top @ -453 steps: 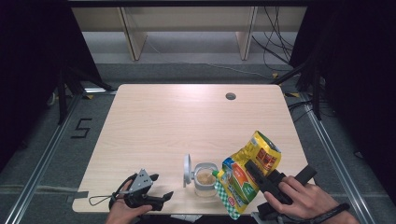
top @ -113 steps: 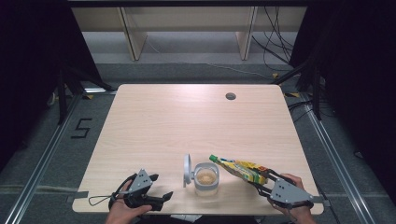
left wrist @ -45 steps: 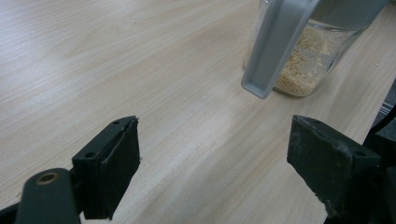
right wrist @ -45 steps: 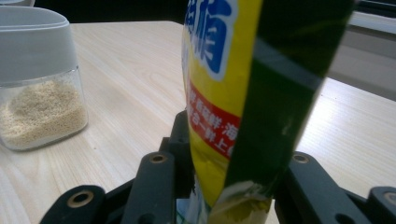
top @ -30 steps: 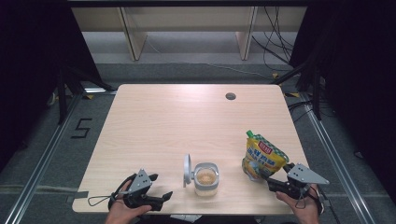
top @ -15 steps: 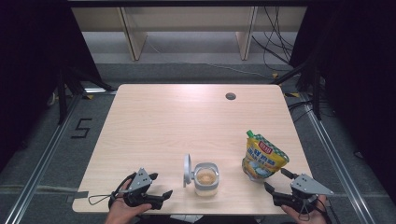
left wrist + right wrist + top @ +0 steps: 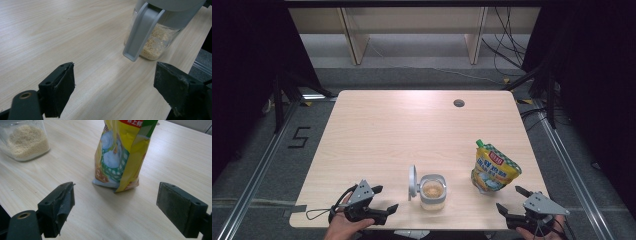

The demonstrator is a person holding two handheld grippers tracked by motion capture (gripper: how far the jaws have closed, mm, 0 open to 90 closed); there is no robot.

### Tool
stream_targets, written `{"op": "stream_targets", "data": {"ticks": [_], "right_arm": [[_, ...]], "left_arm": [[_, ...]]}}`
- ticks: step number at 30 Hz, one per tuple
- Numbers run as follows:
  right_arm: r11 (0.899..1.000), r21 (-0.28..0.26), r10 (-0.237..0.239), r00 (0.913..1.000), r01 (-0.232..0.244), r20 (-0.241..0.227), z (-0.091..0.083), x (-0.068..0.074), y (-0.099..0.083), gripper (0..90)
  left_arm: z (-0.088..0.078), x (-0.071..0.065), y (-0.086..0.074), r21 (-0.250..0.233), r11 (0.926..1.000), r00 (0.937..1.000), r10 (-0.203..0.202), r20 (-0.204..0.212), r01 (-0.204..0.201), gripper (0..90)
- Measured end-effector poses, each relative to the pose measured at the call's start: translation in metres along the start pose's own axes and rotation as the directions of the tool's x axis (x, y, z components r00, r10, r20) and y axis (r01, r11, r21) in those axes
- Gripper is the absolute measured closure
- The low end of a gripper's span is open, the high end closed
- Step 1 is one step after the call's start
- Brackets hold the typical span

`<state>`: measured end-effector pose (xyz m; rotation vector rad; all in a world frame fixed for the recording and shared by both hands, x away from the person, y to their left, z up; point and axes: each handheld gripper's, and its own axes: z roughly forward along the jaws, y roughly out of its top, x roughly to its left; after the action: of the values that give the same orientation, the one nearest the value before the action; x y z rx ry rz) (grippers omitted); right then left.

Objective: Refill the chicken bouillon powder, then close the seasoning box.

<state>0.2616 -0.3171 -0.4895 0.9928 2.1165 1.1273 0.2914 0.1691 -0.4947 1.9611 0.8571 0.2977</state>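
With the right gripper (image 7: 518, 202) having just spread its jaws off the yellow pouch (image 7: 493, 167), left upright near the open grain jar (image 7: 432, 190), and the left gripper (image 7: 379, 201) also open, a bump could topple it

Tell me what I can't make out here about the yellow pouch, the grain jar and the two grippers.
- Yellow pouch: top and spout cut off by the upper edge of the right gripper view; in the high view its print is too small to read.
- Jar: rim and lid hinge cut off at the top of the left gripper view.
- Right gripper, open: the hand holding it is cut off by the bottom edge of the high view.
- Left gripper, open: forearm cut off likewise.
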Motion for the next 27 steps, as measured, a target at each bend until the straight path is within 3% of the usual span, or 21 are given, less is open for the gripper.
{"op": "stream_targets", "data": {"ticks": [2, 3, 4, 6, 7, 8, 9, 12, 15, 18, 19, 20, 21, 22, 23, 24, 25, 27], "right_arm": [[1.000, 0.013, -0.007, 1.0000, 0.007, -0.007, 0.001, 0.000, 0.000, 16.1], [0.999, 0.005, -0.039, 0.9992, 0.039, 0.006, 0.001, -0.001, 0.000, 16.1], [1.000, 0.012, -0.014, 0.9999, 0.014, 0.004, 0.001, 0.001, -0.001, 16.1], [1.000, 0.017, -0.022, 0.9997, 0.022, 0.007, 0.001, 0.002, 0.000, 16.3], [1.000, 0.021, -0.002, 0.9999, 0.002, 0.010, 0.000, 0.003, 0.000, 16.8], [0.999, 0.015, -0.034, 0.9992, 0.034, 0.019, 0.000, 0.001, 0.000, 16.9], [1.000, 0.015, -0.011, 0.9997, 0.011, 0.022, -0.001, 0.002, 0.000, 16.9], [1.000, 0.009, -0.027, 0.9994, 0.027, 0.021, -0.001, 0.000, 0.000, 16.9], [1.000, 0.007, -0.028, 0.9992, 0.028, 0.028, -0.001, 0.000, 0.000, 17.1], [0.999, 0.010, -0.048, 0.9986, 0.048, 0.023, 0.000, 0.000, 0.001, 17.7], [0.998, 0.007, -0.064, 0.9975, 0.064, 0.029, -0.001, 0.000, 0.001, 17.9], [0.998, 0.005, -0.061, 0.9975, 0.061, 0.036, -0.001, 0.000, 0.001, 18.0], [0.999, 0.011, -0.040, 0.9986, 0.039, 0.036, -0.003, 0.002, 0.001, 18.1], [0.998, 0.000, -0.062, 0.9971, 0.062, 0.043, -0.002, 0.000, 0.001, 18.1], [0.999, 0.005, -0.051, 0.9980, 0.051, 0.039, -0.003, 0.000, 0.001, 18.1], [0.999, 0.004, -0.052, 0.9976, 0.052, 0.045, -0.003, 0.000, 0.001, 18.1], [0.999, 0.011, -0.041, 0.9985, 0.040, 0.036, -0.003, 0.001, 0.001, 18.1], [0.999, 0.009, -0.050, 0.9980, 0.050, 0.039, -0.003, 0.000, 0.001, 18.2]], "left_arm": [[-0.001, 0.000, 0.003, 0.000, 1.0000, 1.0000, 0.002, -0.009, -0.002, 16.7], [-0.001, -0.001, 0.004, -0.009, 1.0000, 1.0000, 0.000, -0.007, 0.000, 16.6], [-0.001, -0.002, 0.006, -0.019, 0.9998, 0.9999, -0.003, -0.010, 0.003, 16.6], [-0.004, -0.003, 0.010, -0.024, 0.9997, 1.0000, 0.006, -0.007, -0.006, 16.9], [-0.004, -0.004, 0.012, -0.034, 0.9993, 0.9999, 0.014, -0.005, -0.015, 18.1], [-0.006, -0.005, 0.015, -0.026, 0.9995, 0.9998, 0.020, -0.008, -0.021, 20.4], [-0.006, -0.005, 0.017, -0.029, 0.9992, 0.9997, 0.026, 0.001, -0.026, 22.9], [-0.007, -0.012, 0.022, -0.036, 0.9966, 0.9971, 0.074, 0.013, -0.074, 38.5], [-0.006, -0.022, 0.026, -0.062, 0.9872, 0.9886, 0.148, 0.025, -0.147, 54.8], [-0.007, -0.026, 0.031, -0.082, 0.9804, 0.9837, 0.180, 0.004, -0.179, 70.1], [-0.009, -0.027, 0.034, -0.087, 0.9752, 0.9790, 0.204, -0.008, -0.204, 74.7], [-0.010, -0.028, 0.035, -0.097, 0.9757, 0.9805, 0.196, -0.010, -0.197, 78.6], [-0.010, -0.029, 0.038, -0.106, 0.9733, 0.9790, 0.203, -0.014, -0.204, 81.5], [-0.011, -0.029, 0.040, -0.117, 0.9680, 0.9749, 0.223, -0.012, -0.222, 83.9], [-0.012, -0.030, 0.042, -0.119, 0.9670, 0.9742, 0.225, -0.016, -0.225, 85.6], [-0.012, -0.032, 0.043, -0.127, 0.9699, 0.9780, 0.208, -0.009, -0.208, 86.7], [-0.012, -0.031, 0.045, -0.129, 0.9657, 0.9741, 0.226, -0.010, -0.226, 87.2], [-0.012, -0.031, 0.050, -0.136, 0.9682, 0.9769, 0.213, 0.010, -0.210, 87.5]]}}
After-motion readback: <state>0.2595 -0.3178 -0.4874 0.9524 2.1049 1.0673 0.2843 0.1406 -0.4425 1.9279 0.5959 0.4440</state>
